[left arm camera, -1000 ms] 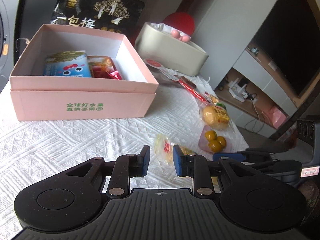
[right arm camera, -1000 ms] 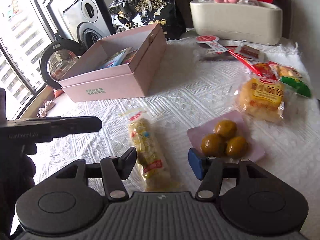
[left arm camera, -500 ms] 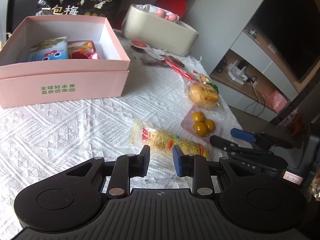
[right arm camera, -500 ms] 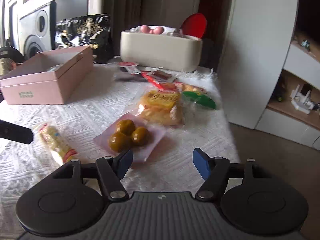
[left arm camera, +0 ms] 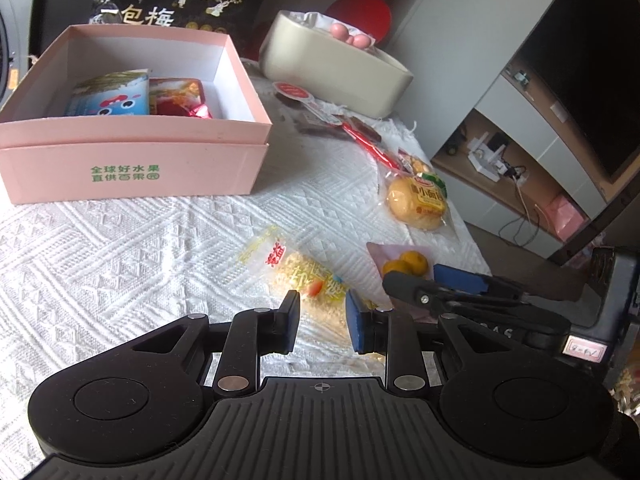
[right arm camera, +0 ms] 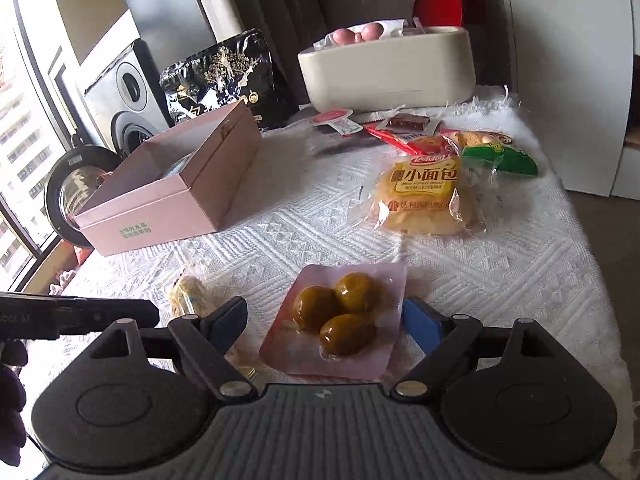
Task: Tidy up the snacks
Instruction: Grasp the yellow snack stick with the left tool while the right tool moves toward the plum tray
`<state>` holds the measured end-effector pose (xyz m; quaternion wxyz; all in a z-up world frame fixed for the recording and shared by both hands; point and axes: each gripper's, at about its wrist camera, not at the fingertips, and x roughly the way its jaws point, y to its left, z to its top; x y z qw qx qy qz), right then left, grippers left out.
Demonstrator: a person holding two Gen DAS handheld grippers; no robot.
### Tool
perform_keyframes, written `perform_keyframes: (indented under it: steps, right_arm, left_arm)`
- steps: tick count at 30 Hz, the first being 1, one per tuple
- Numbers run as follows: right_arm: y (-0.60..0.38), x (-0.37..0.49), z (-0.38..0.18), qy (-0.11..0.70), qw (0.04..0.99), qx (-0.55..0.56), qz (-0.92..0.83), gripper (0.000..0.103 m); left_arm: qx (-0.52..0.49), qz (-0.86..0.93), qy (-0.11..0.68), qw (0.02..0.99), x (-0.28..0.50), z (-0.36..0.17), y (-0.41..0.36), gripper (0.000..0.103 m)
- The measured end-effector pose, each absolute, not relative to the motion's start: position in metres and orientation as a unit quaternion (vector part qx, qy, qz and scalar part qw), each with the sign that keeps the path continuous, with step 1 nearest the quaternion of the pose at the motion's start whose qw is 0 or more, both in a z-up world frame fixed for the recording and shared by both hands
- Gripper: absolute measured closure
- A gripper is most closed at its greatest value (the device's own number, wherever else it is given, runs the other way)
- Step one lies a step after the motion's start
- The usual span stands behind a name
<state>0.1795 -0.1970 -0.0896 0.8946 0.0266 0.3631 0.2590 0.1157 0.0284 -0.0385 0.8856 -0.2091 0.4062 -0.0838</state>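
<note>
White woven cloth [left arm camera: 120,248] covers the table; a washing machine [right arm camera: 128,96] stands beyond its left edge, a shelf unit [left arm camera: 500,152] beyond its right.

Far left corner: pink box [left arm camera: 132,160], lid off, green print on the front wall. Inside, a blue-and-white packet [left arm camera: 112,98] on the left, touching a red packet [left arm camera: 180,96] on its right.

Behind the box: black bag [left arm camera: 188,0] with gold trees, upright.

Far edge, right of the bag: cream tub [left arm camera: 336,68] with pink balls [left arm camera: 352,36] on top; a red disc [left arm camera: 360,8] behind it.

In front of the tub: small sachets and a red strip [left arm camera: 368,144], lying flat, partly overlapping.

Right edge, mid-table: bread bun [right arm camera: 420,200] in clear wrap, yellow label; a green-ended packet [right arm camera: 500,156] touches its far side.

Near edge, centre: long yellow snack bar [left arm camera: 304,280] in clear wrap, lying slantwise. Left gripper [left arm camera: 322,316] sits over its near end, fingers parted, one each side of the bar; whether the pads touch it cannot be told.

Near edge, right of the bar: pink pack [right arm camera: 340,320] of three olive-brown fruits, flat on the cloth. Right gripper [right arm camera: 320,320] spread wide, one finger at each side of the pack, nothing gripped.
</note>
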Motion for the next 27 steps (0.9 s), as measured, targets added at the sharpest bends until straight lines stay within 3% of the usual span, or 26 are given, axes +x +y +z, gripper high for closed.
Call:
perform_keyframes:
  steps: [2, 7, 17, 22, 27]
  right_arm:
    - [-0.188, 0.171, -0.09, 0.353, 0.901, -0.01, 0.25, 0.025]
    - [-0.181, 0.149, -0.086, 0.355, 0.883, -0.018, 0.306, 0.029]
    - [-0.196, 0.145, -0.087, 0.343, 0.911, -0.064, 0.22, 0.03]
    - [-0.218, 0.149, -0.091, 0.352, 0.914, -0.02, 0.201, 0.023]
    - [-0.203, 0.142, -0.094, 0.366, 0.899, -0.069, 0.231, 0.0]
  left_arm:
    - [-0.213, -0.08, 0.404, 0.886, 0.118, -0.04, 0.029, 0.075]
    - [-0.221, -0.083, 0.406, 0.883, 0.134, -0.044, 0.029, 0.075]
    - [-0.101, -0.101, 0.404, 0.904, 0.134, -0.038, -0.002, 0.074]
    - [-0.058, -0.111, 0.397, 0.909, 0.123, -0.04, -0.008, 0.071]
    - [-0.067, -0.114, 0.403, 0.906, 0.126, -0.042, -0.003, 0.064]
